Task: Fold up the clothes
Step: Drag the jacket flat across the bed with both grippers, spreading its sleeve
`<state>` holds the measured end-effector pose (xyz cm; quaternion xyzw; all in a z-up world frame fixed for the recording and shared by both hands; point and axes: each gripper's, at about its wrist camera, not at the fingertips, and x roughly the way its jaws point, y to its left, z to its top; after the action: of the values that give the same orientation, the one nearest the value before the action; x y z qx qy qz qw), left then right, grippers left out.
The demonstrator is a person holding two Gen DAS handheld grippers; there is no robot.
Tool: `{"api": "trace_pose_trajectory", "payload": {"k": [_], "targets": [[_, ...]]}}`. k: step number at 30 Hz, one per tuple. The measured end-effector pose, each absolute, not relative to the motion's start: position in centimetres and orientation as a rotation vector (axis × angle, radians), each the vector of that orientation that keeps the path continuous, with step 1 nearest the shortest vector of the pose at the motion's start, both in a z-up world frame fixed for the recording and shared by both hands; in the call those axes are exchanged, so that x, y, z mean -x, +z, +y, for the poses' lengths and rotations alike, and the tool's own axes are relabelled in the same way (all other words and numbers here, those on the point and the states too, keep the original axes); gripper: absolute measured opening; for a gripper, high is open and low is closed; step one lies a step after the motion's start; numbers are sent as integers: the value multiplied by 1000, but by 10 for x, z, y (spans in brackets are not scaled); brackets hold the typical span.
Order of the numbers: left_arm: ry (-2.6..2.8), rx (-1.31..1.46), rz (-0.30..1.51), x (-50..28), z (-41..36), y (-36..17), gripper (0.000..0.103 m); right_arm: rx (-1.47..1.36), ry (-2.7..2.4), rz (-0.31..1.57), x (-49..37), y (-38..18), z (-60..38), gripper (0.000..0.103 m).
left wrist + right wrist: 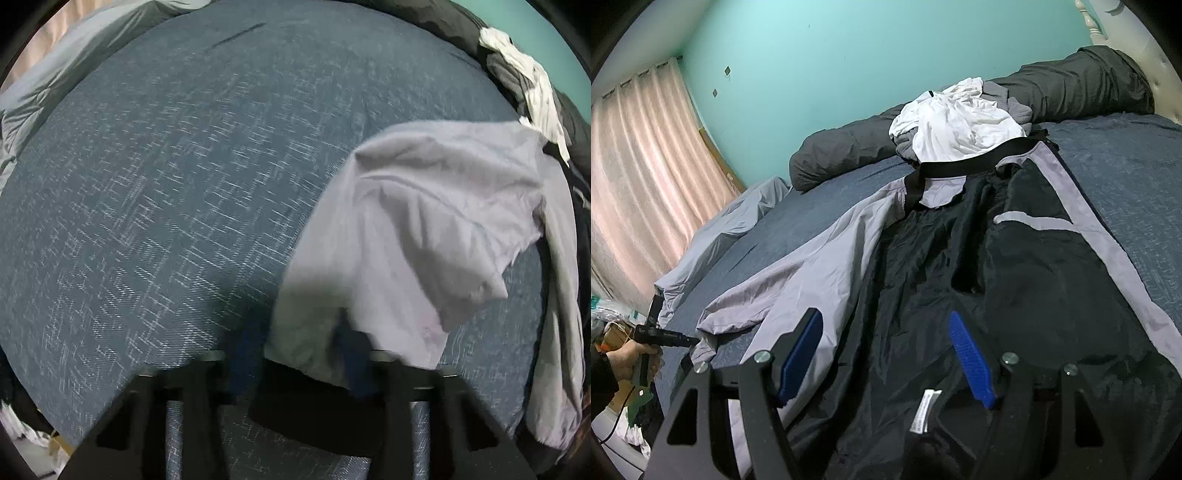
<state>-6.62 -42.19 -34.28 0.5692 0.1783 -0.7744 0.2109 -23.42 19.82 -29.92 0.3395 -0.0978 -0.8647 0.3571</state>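
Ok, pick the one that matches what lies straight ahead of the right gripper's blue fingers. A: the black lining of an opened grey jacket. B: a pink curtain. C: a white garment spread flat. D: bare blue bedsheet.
A: in the right wrist view the right gripper hangs with its jaws apart over the black lining of the grey jacket; the white garment sits crumpled further back.

Soft, even indoor light fills both views. The left wrist view is smeared by motion blur, and a dark shadow lies on the bed cover (184,184) just ahead of the left tool (295,373). Both views bend strongly toward black, vignetted corners.
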Motion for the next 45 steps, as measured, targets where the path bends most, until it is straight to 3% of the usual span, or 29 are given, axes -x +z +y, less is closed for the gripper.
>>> {"api": "trace_pose_trajectory", "payload": {"k": [2, 8, 11, 14, 17, 22, 29, 37, 45], "targets": [[-2148, -1583, 440, 68, -420, -337, 13, -883, -2232, -255, 235, -301, 198, 72], [-2092, -1512, 289, 68, -444, -302, 11, -879, -2240, -265, 236, -300, 202, 72], [-2022, -1460, 209, 72, -460, -288, 28, -877, -2243, -272, 237, -299, 203, 72], [-1967, -1415, 188, 80, -464, -279, 29, -873, -2241, -260, 236, -298, 201, 72], [-2010, -1387, 230, 81, -448, -273, 38, -862, -2242, -244, 236, -295, 199, 72], [-2148, -1406, 325, 70, -419, -256, 39, -841, -2244, -252, 232, -284, 202, 72], [-2326, -1429, 413, 67, -362, -237, 55, -893, -2264, -212, 215, -263, 233, 72], [-2500, -1450, 444, 61, -289, -214, 57, -1075, -2339, -81, 200, -242, 317, 72], [-2603, -1432, 486, 45, -245, -198, 59, -1378, -2331, -210, 203, -270, 395, 72]]}}
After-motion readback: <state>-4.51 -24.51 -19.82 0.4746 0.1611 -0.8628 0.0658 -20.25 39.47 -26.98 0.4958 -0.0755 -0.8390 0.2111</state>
